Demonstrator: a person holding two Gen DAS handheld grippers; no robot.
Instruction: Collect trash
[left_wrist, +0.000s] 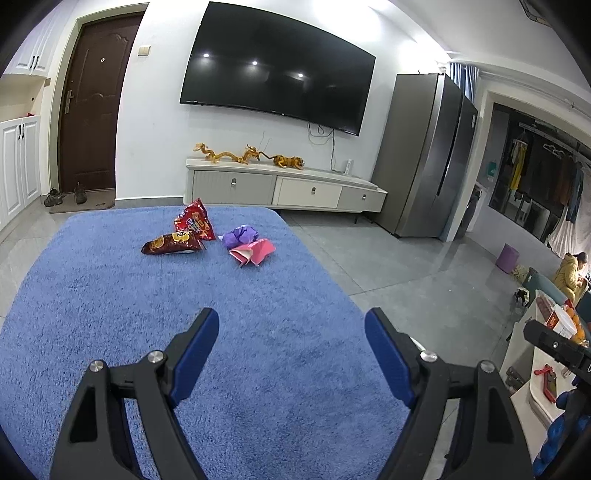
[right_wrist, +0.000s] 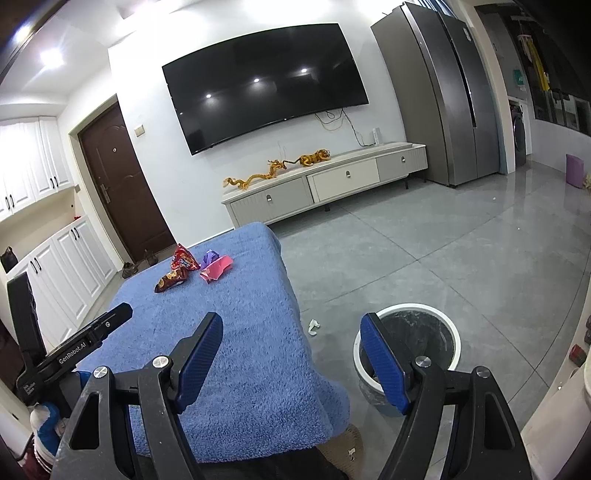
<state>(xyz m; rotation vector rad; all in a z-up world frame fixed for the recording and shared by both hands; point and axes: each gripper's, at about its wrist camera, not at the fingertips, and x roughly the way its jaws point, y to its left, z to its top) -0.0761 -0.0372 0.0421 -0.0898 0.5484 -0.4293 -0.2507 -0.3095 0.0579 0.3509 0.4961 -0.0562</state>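
Trash lies at the far end of a blue fluffy cloth-covered table: a dark red snack bag, a bright red snack bag, a purple crumpled wrapper and a pink wrapper. They also show in the right wrist view: the dark bag, the red bag, the purple wrapper, the pink wrapper. My left gripper is open and empty over the near part of the cloth. My right gripper is open and empty at the table's right edge, beside a white-rimmed bin with a dark liner on the floor.
A small white scrap lies on the grey tile floor between table and bin. A TV cabinet with toy dragons, a wall TV, a grey fridge and a brown door stand behind. A person sits at far right.
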